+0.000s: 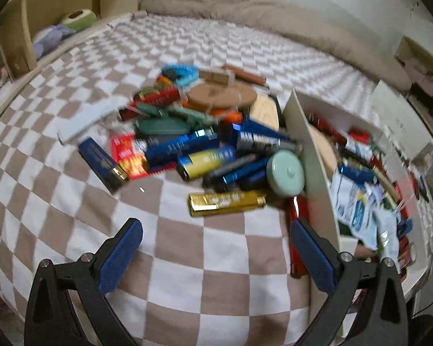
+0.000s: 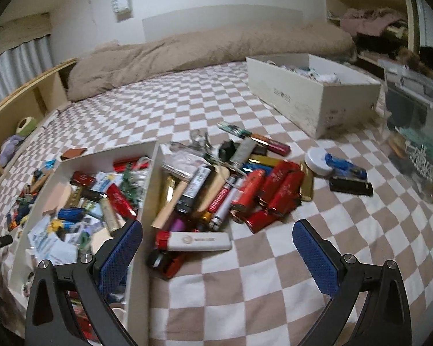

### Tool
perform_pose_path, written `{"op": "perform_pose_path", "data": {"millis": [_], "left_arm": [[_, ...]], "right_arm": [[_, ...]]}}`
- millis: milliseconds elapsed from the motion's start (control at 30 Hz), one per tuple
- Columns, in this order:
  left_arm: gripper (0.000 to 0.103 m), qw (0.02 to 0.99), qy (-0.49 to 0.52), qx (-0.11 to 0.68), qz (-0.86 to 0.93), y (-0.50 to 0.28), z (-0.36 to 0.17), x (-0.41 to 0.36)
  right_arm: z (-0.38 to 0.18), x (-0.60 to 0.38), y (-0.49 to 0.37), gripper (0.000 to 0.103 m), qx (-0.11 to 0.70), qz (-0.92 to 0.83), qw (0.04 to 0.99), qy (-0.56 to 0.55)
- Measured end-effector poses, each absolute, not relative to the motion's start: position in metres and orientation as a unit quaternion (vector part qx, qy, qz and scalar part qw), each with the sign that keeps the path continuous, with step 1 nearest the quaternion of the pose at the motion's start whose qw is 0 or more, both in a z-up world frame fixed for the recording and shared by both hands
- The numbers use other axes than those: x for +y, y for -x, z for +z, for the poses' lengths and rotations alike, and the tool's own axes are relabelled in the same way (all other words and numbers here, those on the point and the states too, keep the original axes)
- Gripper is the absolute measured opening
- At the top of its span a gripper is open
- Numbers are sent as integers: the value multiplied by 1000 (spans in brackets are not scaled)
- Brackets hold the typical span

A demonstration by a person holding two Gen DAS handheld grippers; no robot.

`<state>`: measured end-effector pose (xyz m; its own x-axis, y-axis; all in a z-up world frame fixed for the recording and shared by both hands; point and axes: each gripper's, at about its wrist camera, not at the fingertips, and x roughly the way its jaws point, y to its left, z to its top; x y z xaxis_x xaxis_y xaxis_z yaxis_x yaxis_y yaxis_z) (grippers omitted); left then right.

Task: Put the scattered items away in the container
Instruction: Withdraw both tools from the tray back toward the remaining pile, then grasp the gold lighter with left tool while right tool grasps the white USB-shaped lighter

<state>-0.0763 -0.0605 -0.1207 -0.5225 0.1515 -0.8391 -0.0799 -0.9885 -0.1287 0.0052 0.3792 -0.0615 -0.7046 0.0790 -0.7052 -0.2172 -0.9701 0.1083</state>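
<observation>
Left gripper (image 1: 216,255) spread wide and empty, poised low over the checked bedcover (image 1: 222,259) just short of the gold lighter (image 1: 226,203); right gripper (image 2: 218,250) likewise wide and empty, aimed at the white lighter (image 2: 199,242) lying just beside the container's wall. White container (image 2: 151,178) sits on the bed between two heaps and already holds a fair layer: lighters, paper sachets, small tubes. Judged well under halfway, perhaps a third done. Still outside: on one side the blue, yellow and red lighters heaped with a pale green round tin (image 1: 285,173) and a brown disc (image 1: 220,95); on the other a cluster of red lighters (image 2: 271,193), dark tubes, a white round tin (image 2: 317,161) and a black bar farther off. Beyond these, a second white box (image 2: 311,92) against the beige duvet (image 2: 202,49), and wooden shelving (image 1: 43,20) at the bed's edge.
</observation>
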Motion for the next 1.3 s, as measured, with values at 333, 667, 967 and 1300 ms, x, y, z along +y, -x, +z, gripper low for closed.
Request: {"op": "perform_pose_path", "data": {"millis": [333,667,967,1300], "left_arm": [[103,63,513,-7,856,80,-143,-44],[103,45,511,10,858,86,-152,-44],[103,35,503,64,862,86,-161,-38],[103,50,462,61,883,106,-166,-35]], "right_arm": [[-116,410,6,103,80,886,138,436],[-135,421,4,103,51,868,180,459],[-137,420,5,103,43,869,186,456],[-138,418,5,103,38,871,188,453]]}}
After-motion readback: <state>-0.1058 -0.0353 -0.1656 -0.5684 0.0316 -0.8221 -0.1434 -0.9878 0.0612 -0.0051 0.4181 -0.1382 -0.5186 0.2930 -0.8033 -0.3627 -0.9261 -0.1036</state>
